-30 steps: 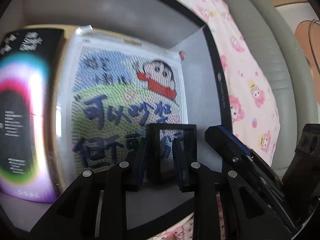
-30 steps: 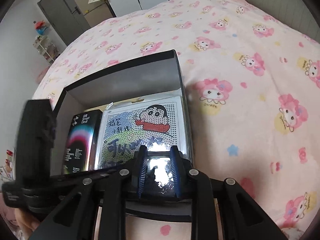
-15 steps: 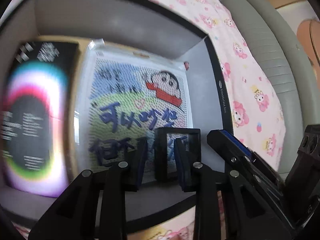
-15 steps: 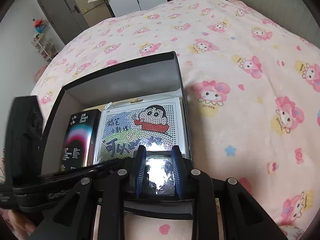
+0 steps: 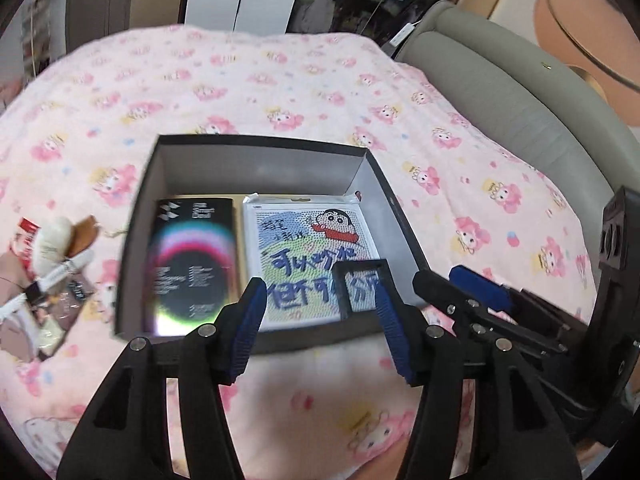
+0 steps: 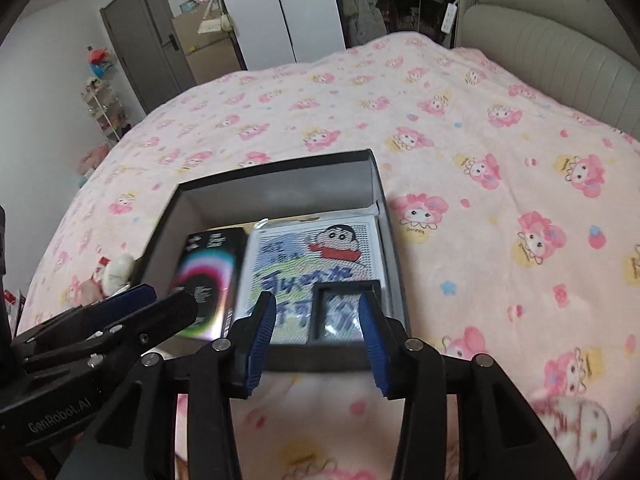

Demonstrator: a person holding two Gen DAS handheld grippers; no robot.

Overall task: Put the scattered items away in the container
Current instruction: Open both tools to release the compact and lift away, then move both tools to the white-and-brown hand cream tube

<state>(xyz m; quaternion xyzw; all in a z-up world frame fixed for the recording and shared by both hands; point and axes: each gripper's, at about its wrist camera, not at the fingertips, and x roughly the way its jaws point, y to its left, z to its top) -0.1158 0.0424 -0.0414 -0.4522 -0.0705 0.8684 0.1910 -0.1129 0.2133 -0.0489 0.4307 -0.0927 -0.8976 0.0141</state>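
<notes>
1. Left wrist view: the grey box (image 5: 256,168) sits in the middle of the frame on the pink bed (image 5: 304,80). Inside it lie a black packet (image 5: 192,264) on the left, a cartoon card (image 5: 304,264) on the right, and a small black frame (image 5: 362,286) on top of the card's lower right corner.
2. More loose things, among them a white pen (image 5: 60,276) and a pale fluffy toy (image 5: 52,244), lie on the bed at the left edge of the frame, outside the box.
3. The step in hand looks like a release of the small frame. To do it well, both tools should lift straight up and clear of the box rim, so nothing inside is dragged.
4. The next reach would best go to the pile at the left, probably with the left tool, which is nearer.
5. The left hand-held gripper (image 5: 320,324) is spread wide and holds nothing; the frame shows between its fingers, apparently apart from them.
6. Right wrist view: the right hand-held gripper (image 6: 318,344) is also spread wide and empty, poised over the near edge of the box (image 6: 280,184).
</notes>
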